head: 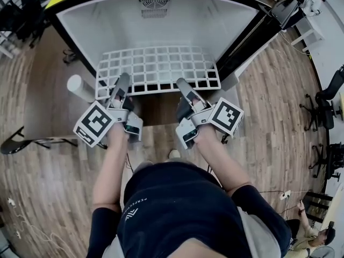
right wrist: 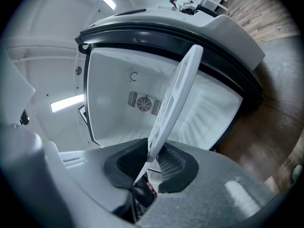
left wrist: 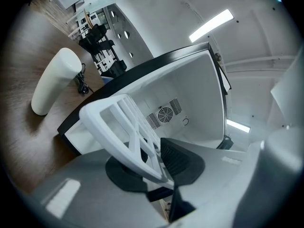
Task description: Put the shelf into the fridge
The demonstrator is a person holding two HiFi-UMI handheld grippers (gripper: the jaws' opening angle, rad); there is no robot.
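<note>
Half done at most, judging by position; open fridge (head: 97,23), bare inside; white grid shelf (head: 158,67) held level at its mouth, far edge seemingly just inside, near edge outside; left gripper (head: 121,86) clamped on the shelf's near edge at left, right gripper (head: 184,88) clamped on it at right; needs pushing fully in, seating on the side ledges, then releasing.

Front of shelf (head: 158,63) partly hidden under left gripper (head: 122,80), right gripper (head: 183,85)
</note>
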